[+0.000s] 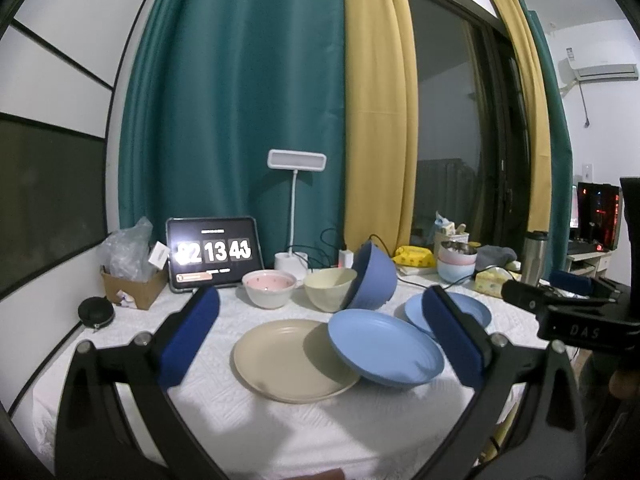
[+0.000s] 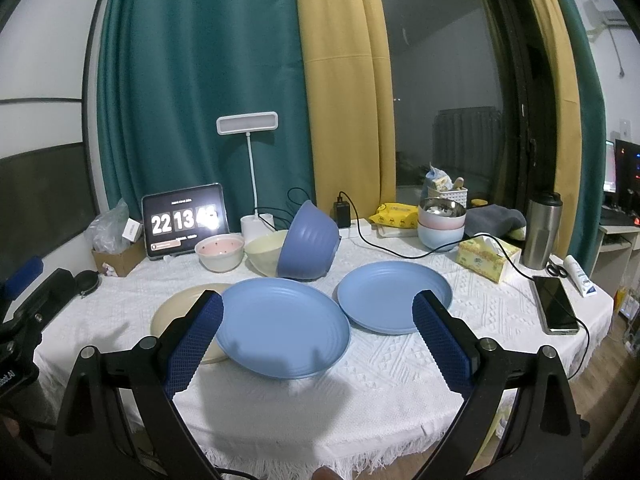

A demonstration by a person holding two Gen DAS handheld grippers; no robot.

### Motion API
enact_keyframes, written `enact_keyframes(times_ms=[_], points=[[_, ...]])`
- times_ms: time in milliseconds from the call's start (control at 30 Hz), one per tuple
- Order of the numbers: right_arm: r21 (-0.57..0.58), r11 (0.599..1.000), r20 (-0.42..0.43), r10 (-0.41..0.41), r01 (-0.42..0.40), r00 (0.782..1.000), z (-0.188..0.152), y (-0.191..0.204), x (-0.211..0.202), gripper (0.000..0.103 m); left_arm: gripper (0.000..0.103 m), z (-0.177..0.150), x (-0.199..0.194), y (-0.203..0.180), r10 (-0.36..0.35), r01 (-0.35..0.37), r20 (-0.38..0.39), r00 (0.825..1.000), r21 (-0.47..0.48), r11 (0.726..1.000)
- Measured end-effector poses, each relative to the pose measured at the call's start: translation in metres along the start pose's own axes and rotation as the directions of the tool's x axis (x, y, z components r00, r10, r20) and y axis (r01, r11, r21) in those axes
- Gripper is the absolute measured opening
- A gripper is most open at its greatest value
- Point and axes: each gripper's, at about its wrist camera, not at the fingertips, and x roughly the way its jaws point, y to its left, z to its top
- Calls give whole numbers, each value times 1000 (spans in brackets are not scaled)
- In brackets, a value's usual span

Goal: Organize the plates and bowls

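Catalogued on the white textured tabletop (image 2: 400,364): a round ribbed light-blue plastic plate (image 2: 282,330), tilted, its left edge resting on a round beige plastic plate (image 1: 294,360); a second round light-blue plastic plate (image 2: 394,297) lying flat just to the right, apart from the first; behind these, a pink-lined ceramic bowl (image 2: 220,252), a cream plastic bowl (image 2: 266,254), and a deep blue-violet ribbed bowl (image 2: 308,238) tipped on its side against the cream one. A separate stack of pastel bowls (image 2: 442,224) is noted at the far right. The step in hand is judged to be the gathering of the plates into one stack. It is best done by the tilted plate being taken at its raised rim, lifted level and set down centred; sliding should be avoided, as the cloth could be dragged. The tipped bowl should be righted before nesting. Right hand-held gripper (image 2: 316,330): jaws spread wide, straddling the tilted plate from above, nothing held; contact cannot be told. Left hand-held gripper (image 1: 320,332): likewise fully spread and empty, above the beige plate.
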Motion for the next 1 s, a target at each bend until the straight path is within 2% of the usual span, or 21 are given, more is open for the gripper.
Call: enact_keyframes(times_ms=[1000], points=[[0,1000,-3,1,-1,1000,-2,1,2,98,102,1,0,-1,0,0,-1,1000,2,1000]])
